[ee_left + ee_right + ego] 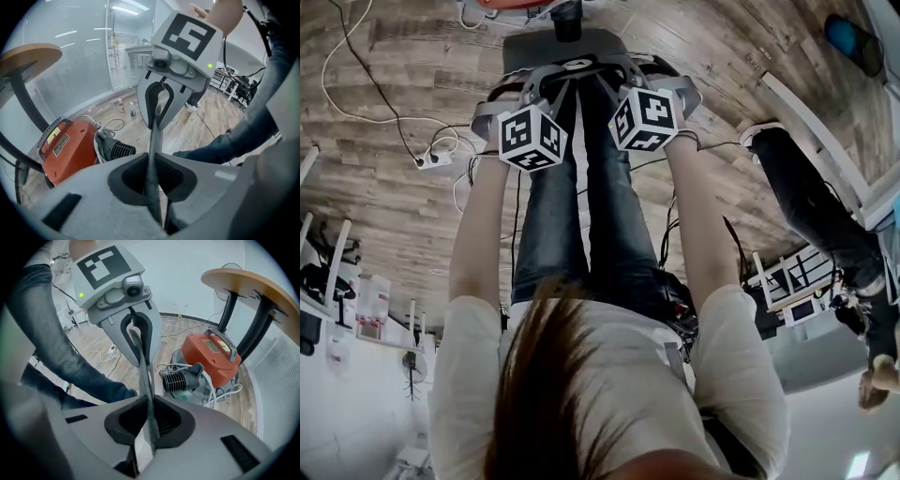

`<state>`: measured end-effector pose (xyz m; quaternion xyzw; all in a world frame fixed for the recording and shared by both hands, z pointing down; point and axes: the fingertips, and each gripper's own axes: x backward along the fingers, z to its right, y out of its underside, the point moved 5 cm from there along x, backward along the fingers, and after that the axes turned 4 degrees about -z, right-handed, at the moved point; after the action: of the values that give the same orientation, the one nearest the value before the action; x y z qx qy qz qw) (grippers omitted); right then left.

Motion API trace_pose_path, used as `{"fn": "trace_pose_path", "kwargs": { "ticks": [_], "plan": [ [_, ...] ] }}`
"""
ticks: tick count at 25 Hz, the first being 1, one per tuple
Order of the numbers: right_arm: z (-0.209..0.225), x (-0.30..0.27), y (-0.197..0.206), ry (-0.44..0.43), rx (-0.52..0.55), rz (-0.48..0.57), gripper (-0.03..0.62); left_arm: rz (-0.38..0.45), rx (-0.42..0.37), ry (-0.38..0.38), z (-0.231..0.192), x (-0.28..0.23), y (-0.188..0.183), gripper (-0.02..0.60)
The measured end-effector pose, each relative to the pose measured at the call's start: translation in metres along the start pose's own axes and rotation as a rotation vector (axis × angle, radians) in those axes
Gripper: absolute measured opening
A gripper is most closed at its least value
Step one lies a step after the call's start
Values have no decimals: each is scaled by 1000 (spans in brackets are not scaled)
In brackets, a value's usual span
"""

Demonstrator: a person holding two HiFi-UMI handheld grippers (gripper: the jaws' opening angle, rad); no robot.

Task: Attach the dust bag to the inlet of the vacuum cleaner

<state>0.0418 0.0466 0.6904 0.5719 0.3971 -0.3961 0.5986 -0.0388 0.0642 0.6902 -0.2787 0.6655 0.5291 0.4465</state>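
One wood-plank floor [394, 206] | power strip [434, 159] | round table [243, 282] | orange vacuum cleaner [211, 357]

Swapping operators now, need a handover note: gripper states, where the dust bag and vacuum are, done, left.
Left gripper: shut on an edge of the dust bag.
Right gripper: shut on the same bag, opposite the left.
Orange vacuum cleaner: on the floor, apart from the bag.
Done: bag held between both grippers.
Left: carry it to the vacuum's inlet and attach it.
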Motion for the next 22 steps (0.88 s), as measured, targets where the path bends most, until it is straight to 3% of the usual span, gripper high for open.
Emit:
{"fn": "trace_pose_path", "kwargs": {
  "ticks": [5, 13, 22],
  "plan": [
    [11, -12, 4, 30, -35, -30, 37, -19, 60, -30, -10, -17, 4, 38],
    [9, -33, -1, 3, -35, -75, 35, -42, 181, -30, -13, -33, 24, 41],
    [15, -38, -2, 1, -30, -91, 35, -108, 185, -24, -16, -38, 25, 41]
  ]
}}
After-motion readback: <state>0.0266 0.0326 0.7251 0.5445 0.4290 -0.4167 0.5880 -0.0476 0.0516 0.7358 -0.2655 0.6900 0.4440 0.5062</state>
